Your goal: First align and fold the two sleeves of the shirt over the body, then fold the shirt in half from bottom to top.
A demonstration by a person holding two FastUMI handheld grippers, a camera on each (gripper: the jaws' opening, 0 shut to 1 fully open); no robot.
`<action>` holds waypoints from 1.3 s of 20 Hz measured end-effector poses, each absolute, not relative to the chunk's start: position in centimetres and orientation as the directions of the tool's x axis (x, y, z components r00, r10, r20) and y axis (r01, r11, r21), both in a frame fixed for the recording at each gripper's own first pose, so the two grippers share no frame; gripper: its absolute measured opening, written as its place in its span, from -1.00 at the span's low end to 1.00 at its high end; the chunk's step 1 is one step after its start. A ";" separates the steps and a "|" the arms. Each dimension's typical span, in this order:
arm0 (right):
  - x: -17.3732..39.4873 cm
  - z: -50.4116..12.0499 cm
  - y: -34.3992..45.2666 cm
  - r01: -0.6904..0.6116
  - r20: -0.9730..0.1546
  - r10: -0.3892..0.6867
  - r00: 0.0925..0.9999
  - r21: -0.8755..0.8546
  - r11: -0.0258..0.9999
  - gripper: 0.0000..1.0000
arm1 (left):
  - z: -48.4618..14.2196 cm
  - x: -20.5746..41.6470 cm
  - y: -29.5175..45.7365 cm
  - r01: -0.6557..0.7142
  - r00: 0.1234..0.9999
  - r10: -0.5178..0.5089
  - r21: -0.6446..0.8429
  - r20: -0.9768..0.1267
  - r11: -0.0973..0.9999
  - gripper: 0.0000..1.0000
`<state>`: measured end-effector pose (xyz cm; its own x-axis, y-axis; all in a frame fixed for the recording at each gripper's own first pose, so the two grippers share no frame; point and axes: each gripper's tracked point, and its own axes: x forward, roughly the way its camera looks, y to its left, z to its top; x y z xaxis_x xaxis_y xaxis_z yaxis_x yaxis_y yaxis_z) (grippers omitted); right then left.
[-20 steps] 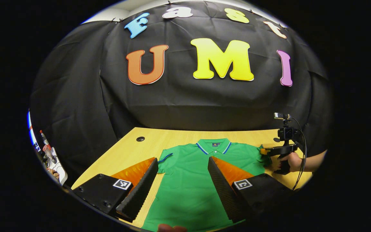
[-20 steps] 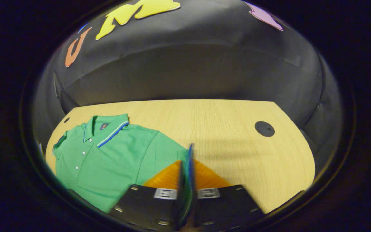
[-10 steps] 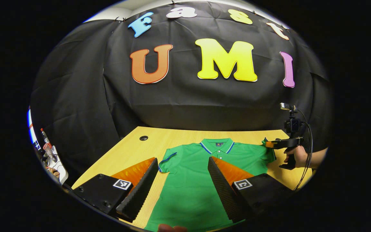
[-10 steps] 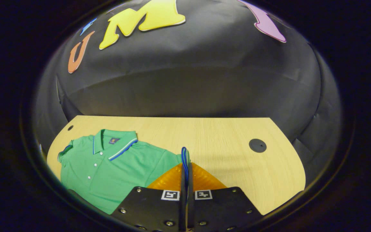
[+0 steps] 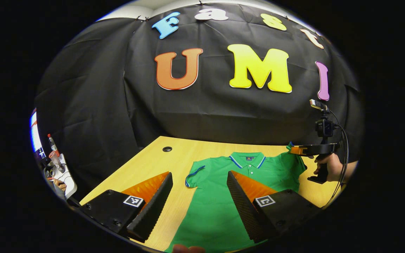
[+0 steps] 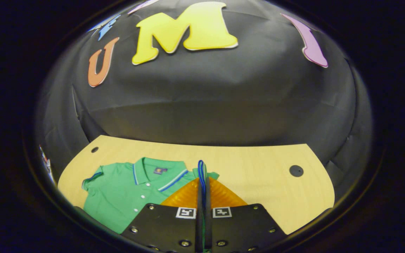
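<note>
In the left gripper view, the left tongs [image 5: 199, 196] are wide open and hold nothing. Between their two fingers, and a little farther off, lies the green polo shirt with the blue-and-white striped collar [image 5: 220, 207]. It lies front side up on the light wooden worktop [image 5: 146, 165], with its collar at the far end. The shirt's one short sleeve with a blue edge [image 5: 193, 174] lies flat just past the tip of one finger. Farther off, at the other side of the shirt, a hand [image 5: 330, 167] holds the right tongs [image 5: 295, 150]. They have the other sleeve [image 5: 292, 158] lifted up off the worktop.

In the right gripper view, the right tongs [image 6: 201, 182] are pressed tight together on that sleeve's blue edge [image 6: 200, 172]. The rest of the shirt lies flat beside them.
</note>
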<state>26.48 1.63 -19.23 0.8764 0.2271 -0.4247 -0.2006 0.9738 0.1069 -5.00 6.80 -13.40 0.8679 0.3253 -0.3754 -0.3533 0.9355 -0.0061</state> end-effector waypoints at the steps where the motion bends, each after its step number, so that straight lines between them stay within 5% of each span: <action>1: 26.2 -18.9 2.9 -0.212 -0.422 0.236 0.875 0.106 0.972 -0.94 | -13.3 -5.3 7.4 -0.360 0.866 0.333 -0.006 -0.372 0.933 0.99; 11: 23.9 -20.6 12.8 -0.263 -0.477 0.280 0.833 0.103 0.959 -0.94 | -13.0 -6.9 12.4 -0.409 0.855 0.379 -0.010 -0.355 0.913 0.99; 17: 21.8 -20.1 15.3 -0.272 -0.488 0.314 0.814 0.158 0.949 -0.77 | -13.0 -6.8 14.0 -0.397 0.863 0.361 -0.035 -0.353 0.917 0.99; 18: 21.6 -19.5 14.9 -0.266 -0.481 0.306 0.821 0.153 0.952 -0.44 | -12.9 -6.6 13.9 -0.386 0.870 0.348 -0.042 -0.349 0.922 0.98; 20: 20.9 -18.1 14.0 -0.248 -0.462 0.285 0.840 0.140 0.959 -0.48 | -13.0 -6.0 13.8 -0.351 0.886 0.312 -0.057 -0.342 0.935 0.98; 22: 19.6 -15.9 12.9 -0.255 -0.430 0.268 0.862 0.089 0.963 0.23 | -13.5 -5.2 13.5 -0.310 0.901 0.269 -0.070 -0.340 0.948 0.98; 24: 17.9 -13.5 12.0 -0.263 -0.389 0.255 0.886 0.033 0.964 0.50 | -13.8 -4.2 13.6 -0.263 0.916 0.222 -0.082 -0.334 0.961 0.98; 26: 15.6 -11.4 11.5 -0.266 -0.362 0.256 0.896 0.023 0.964 0.52 | -14.0 -3.0 13.1 -0.196 0.935 0.159 -0.088 -0.317 0.977 0.98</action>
